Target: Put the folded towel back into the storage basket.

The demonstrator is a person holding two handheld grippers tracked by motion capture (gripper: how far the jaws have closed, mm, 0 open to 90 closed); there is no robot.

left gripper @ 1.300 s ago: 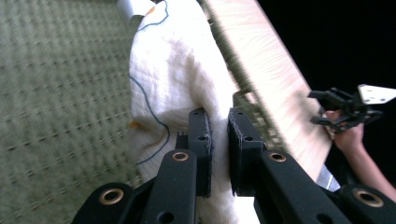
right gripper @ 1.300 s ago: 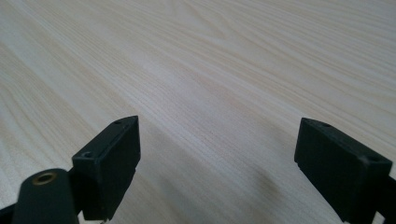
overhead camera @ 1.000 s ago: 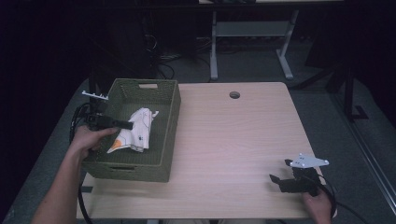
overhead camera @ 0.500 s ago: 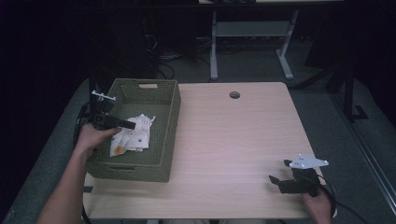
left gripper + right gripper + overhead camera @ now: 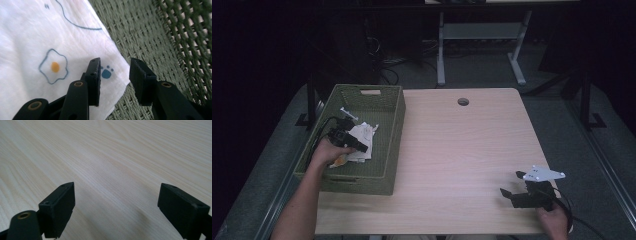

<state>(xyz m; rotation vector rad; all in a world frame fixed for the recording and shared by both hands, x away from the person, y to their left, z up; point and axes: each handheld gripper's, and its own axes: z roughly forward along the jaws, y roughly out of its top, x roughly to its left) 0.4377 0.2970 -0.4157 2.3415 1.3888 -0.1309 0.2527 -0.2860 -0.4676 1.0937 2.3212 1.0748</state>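
A white cloth (image 5: 361, 141) printed with a fried egg and a blue paw lies crumpled on the floor of the green woven basket (image 5: 396, 131). My left gripper (image 5: 362, 147) is low inside the basket, over the cloth's edge. Its jaws have just been opening. In the left gripper view the cloth (image 5: 37, 42) has its corner under the gap of the left gripper (image 5: 115, 62), and the pads do not press it. My right gripper (image 5: 512, 183) rests at the table's front right, wide open, with bare wood between the jaws (image 5: 117, 192).
The basket stands at the left edge of the light wooden table (image 5: 462, 145); its woven wall (image 5: 185, 30) rises close beside the left jaws. A round cable hole (image 5: 463, 102) sits near the far edge. Desk legs and cables lie on the dark floor beyond.
The left hand has sunk lower into the basket and its jaws have opened off the cloth, which now lies flatter. The right gripper has stayed put.
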